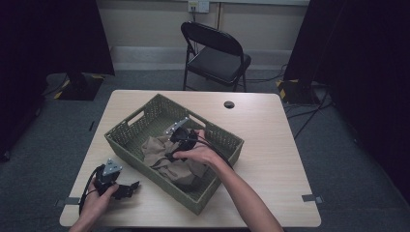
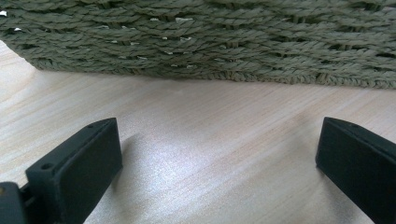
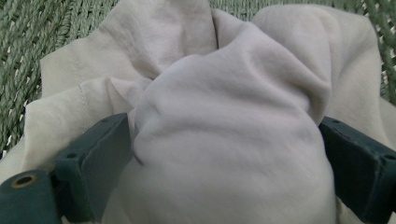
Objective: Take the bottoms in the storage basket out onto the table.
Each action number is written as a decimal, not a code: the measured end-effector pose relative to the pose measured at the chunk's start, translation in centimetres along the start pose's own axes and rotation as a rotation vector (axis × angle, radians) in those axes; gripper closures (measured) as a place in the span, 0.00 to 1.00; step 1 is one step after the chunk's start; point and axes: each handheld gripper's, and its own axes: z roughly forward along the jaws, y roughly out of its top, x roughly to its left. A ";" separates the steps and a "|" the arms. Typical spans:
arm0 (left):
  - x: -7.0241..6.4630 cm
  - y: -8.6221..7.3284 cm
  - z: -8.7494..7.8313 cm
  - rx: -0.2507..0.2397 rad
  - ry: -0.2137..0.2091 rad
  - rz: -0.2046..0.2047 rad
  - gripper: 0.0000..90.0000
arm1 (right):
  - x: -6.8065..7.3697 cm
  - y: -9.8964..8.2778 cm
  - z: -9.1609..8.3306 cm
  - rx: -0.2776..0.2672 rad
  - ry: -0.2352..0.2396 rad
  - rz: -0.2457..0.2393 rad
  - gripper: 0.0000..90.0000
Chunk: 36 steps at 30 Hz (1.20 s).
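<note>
Right gripper (image 1: pixel 170 155) jaws straddle a fat fold of the cloth (image 3: pixel 224 140) in the basket (image 1: pixel 126 140), not clamped yet. Bulky bite may slip or snag the weave. Left gripper (image 1: pixel 129 188) rests wide apart on the table (image 1: pixel 270 145).

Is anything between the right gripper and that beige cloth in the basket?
Nothing visible. The right gripper is down in the woven basket with its jaws wide apart on either side of a bulge of the beige cloth. The left gripper rests open on the table, outside the basket wall.
</note>
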 end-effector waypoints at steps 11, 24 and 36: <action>0.0 0.0 0.0 0.000 0.000 0.000 0.00 | 0.0 1.5 0.3 0.161 0.020 -0.035 0.36; 0.0 0.0 0.0 0.001 -0.004 0.003 0.00 | 0.0 2.3 -1.0 0.121 0.023 -0.050 0.82; 0.1 0.0 -0.1 0.001 -0.008 0.009 0.00 | -0.7 2.2 -3.6 -0.022 0.027 -0.032 0.94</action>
